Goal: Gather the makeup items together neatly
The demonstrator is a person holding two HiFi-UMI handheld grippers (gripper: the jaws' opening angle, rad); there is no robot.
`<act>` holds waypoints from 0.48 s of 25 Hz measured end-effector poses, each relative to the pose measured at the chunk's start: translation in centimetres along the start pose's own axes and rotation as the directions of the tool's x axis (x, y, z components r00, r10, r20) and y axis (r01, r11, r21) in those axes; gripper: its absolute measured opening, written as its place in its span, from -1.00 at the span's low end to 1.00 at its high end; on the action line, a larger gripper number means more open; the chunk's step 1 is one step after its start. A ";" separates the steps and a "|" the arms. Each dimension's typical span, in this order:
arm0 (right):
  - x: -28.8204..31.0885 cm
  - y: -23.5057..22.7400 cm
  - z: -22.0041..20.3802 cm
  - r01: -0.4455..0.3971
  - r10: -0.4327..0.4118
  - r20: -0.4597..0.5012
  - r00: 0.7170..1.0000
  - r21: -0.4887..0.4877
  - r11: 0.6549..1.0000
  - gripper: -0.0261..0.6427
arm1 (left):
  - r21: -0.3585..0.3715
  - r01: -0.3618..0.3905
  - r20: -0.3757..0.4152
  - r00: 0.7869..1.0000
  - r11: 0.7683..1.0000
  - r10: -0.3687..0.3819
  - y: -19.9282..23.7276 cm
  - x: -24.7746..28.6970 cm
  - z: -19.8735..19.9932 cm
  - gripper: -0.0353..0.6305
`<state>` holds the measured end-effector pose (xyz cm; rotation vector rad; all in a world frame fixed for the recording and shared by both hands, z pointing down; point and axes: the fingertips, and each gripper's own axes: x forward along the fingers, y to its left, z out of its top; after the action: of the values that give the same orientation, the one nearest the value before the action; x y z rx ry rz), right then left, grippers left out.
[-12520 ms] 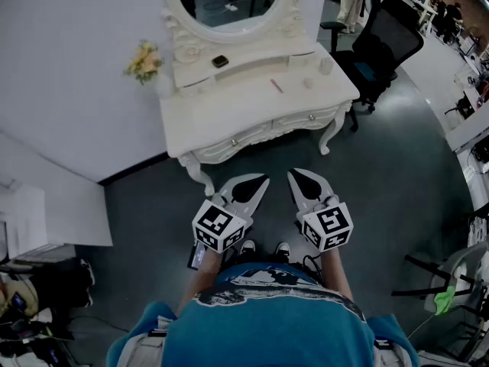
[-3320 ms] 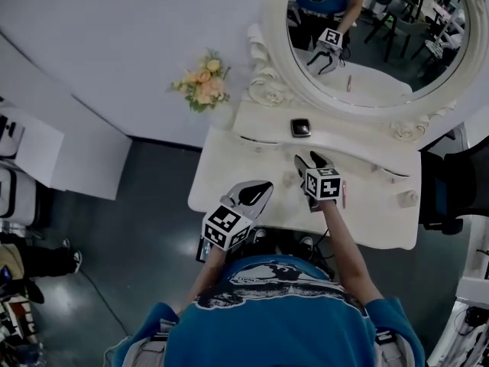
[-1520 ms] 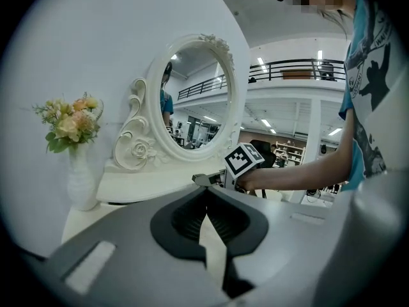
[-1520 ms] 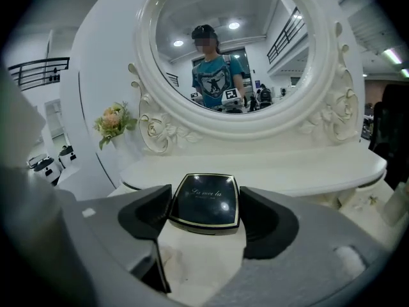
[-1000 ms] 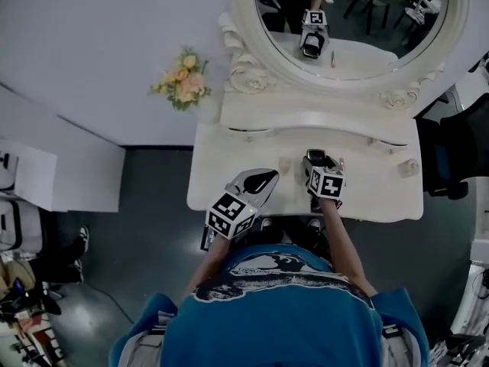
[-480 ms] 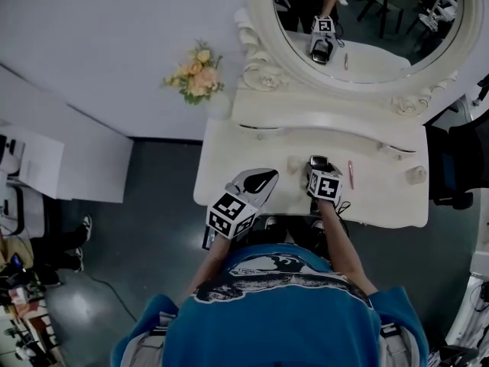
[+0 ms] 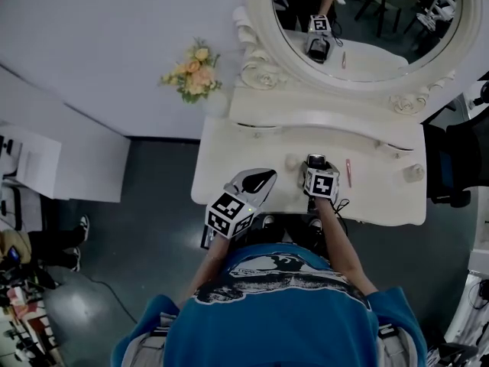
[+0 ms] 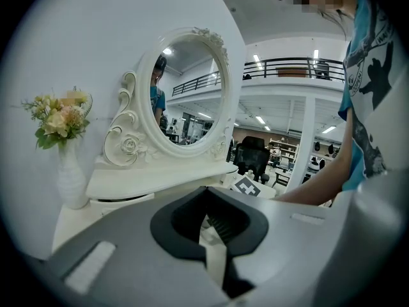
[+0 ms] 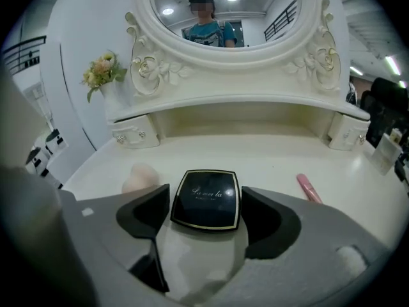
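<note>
Cream-white carved tabletop (image 7: 229,176) below an oval mirror (image 7: 382,29), noted from the head view. Left tongs (image 7: 267,176) over the near left part, well apart from the makeup items. Right tongs (image 7: 316,163) low at the middle. Beige sponge (image 7: 291,161) just to their left, pink stick (image 7: 348,172) just to their right, small pale jar (image 7: 413,172) well apart at the far right end. Vase of flowers (image 7: 191,71) off the left corner.

Left gripper view: jaws closed tip to tip, nothing between them. Vase at left, mirror behind.

Right gripper view: black square compact (image 9: 206,198) with a gold rim, lid shut, flat on the tabletop between the 2 jaws. Jaws wide apart, just been opening, pads flanking its left and right edges without clamping. Sponge near the left jaw, pink stick beyond the right jaw, neither touching the compact.
</note>
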<state>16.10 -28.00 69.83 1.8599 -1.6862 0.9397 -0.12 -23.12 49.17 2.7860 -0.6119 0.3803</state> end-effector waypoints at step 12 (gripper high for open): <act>-4.0 -3.5 2.5 -0.095 0.086 0.121 0.989 0.075 0.993 0.13 | 0.003 0.027 0.001 1.000 1.000 -0.027 -1.5 1.9 0.3 -0.86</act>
<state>19.91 -26.60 65.64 1.9392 -1.8418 0.9643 2.28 -22.60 49.17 2.7941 -0.5736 0.3746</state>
